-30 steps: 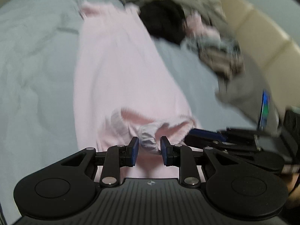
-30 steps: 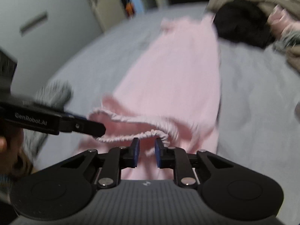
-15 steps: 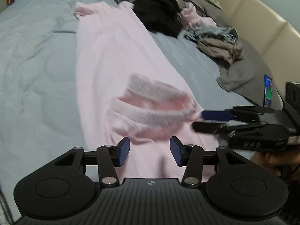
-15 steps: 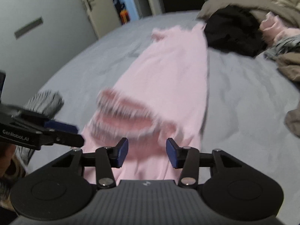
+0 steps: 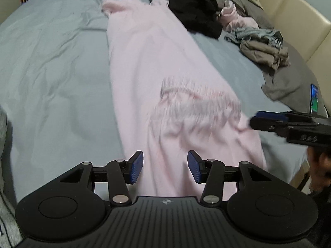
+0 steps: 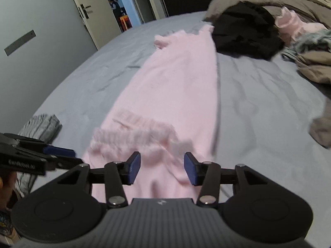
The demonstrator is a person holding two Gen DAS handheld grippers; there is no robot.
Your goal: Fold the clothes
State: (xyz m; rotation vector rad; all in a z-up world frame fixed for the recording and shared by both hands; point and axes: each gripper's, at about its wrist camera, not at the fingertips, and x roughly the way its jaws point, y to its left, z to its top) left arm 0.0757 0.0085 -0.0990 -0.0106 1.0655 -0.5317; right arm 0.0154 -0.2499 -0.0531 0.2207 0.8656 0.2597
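Observation:
Pink trousers lie stretched lengthwise on the grey bed, legs pointing away. Their elastic waistband lies folded over near me; it also shows in the right wrist view. My left gripper is open and empty, above the near end of the pink cloth. My right gripper is open and empty over the same end. Each gripper shows in the other's view, the right one at the right edge, the left one at the left edge.
A pile of unfolded clothes lies at the far right: a black garment, pink, grey and brown pieces. A folded grey garment sits at the bed's left edge. A beige headboard bounds the right side. A door stands beyond the bed.
Both grippers were shut on the pink waistband a second ago. They opened, let it drop onto the trousers, and pulled back toward me.

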